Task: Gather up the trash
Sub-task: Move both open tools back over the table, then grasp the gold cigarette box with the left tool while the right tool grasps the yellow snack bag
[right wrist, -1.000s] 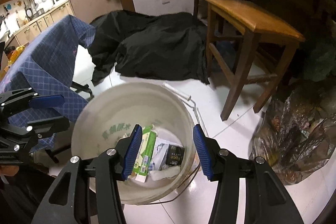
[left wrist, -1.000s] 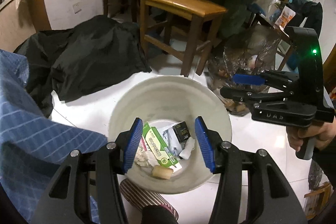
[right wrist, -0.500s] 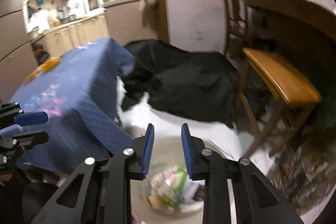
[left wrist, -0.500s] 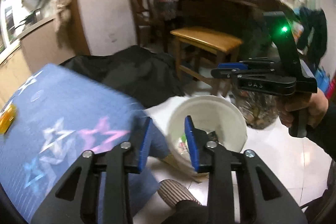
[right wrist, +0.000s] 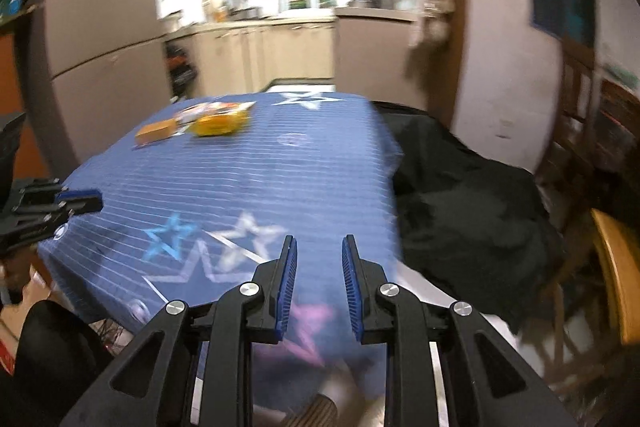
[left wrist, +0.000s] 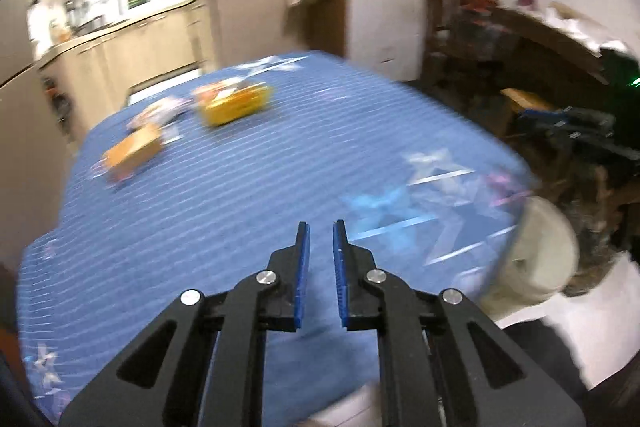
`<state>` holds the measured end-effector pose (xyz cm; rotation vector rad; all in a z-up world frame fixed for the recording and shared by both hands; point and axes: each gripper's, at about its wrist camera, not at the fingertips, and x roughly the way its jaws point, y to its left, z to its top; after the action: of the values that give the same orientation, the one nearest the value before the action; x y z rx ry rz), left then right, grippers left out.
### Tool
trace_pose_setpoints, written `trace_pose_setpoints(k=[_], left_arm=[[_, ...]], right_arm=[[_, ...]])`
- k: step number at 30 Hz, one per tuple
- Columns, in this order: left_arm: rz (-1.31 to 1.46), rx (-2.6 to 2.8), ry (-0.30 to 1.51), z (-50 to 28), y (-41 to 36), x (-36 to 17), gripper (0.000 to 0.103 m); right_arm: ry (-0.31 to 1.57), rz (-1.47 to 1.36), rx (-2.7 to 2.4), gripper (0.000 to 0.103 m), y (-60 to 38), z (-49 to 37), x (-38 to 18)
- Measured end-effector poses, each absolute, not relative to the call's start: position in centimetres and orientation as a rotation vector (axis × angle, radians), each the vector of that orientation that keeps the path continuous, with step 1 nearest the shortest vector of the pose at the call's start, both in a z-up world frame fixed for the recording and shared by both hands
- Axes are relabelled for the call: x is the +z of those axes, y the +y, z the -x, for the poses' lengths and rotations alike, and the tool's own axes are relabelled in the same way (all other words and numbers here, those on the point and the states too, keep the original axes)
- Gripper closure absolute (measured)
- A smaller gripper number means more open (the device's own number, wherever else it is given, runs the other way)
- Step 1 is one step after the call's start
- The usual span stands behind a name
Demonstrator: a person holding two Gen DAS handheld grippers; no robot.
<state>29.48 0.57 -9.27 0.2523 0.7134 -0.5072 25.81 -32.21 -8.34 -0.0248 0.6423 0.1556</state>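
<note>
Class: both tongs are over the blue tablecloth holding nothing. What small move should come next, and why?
Probably carry the left tongs forward toward the orange box at the tablecloth's far side. Both left and right tongs are empty with a gap between the pads, and the boxes lie well beyond them.

Blurred yellow packet [left wrist: 236, 105] and orange box [left wrist: 134, 151] far across blue tablecloth [left wrist: 248, 195].

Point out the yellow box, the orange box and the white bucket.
yellow box [left wrist: 234, 105]: left wrist view, front face.
orange box [left wrist: 134, 149]: left wrist view, top face.
white bucket [left wrist: 540, 251]: left wrist view, outer wall.
</note>
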Motion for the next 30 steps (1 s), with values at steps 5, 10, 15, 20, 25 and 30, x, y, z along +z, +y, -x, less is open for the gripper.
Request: trace_pose_setpoints(k=[5, 10, 15, 20, 25, 30], left_arm=[[-0.224, -0.449, 0.72, -34.7, 7.8, -8.3, 0.066], [-0.316, -0.459, 0.658, -40.1, 11.6, -8.0, 0.024], [-0.369, -0.45, 0.696, -47.5, 14.0, -8.7, 0.021], [-0.379, -0.581, 0.716, -51.8, 13.9, -8.8, 0.017], [-0.427, -0.638, 0.773, -54.6, 13.2, -10.6, 0.017], [-0.453, -0.686, 0.798, -56.4, 11.9, -12.2, 0.017]], right_arm=[[0.672, 0.097, 0.265, 0.078, -26.5, -32.8, -7.2], [0.691, 0.186, 0.378, 0.078, -22.1, -40.0, -6.2], [0.692, 0.25, 0.456, 0.015, -18.6, -46.4, -5.6], [0.714, 0.315, 0.519, 0.005, -16.6, -51.9, -6.5], [0.771, 0.412, 0.572, 0.005, -14.4, -56.5, -8.8], [0.844, 0.4, 0.635, 0.005, -13.9, -59.4, -10.7]])
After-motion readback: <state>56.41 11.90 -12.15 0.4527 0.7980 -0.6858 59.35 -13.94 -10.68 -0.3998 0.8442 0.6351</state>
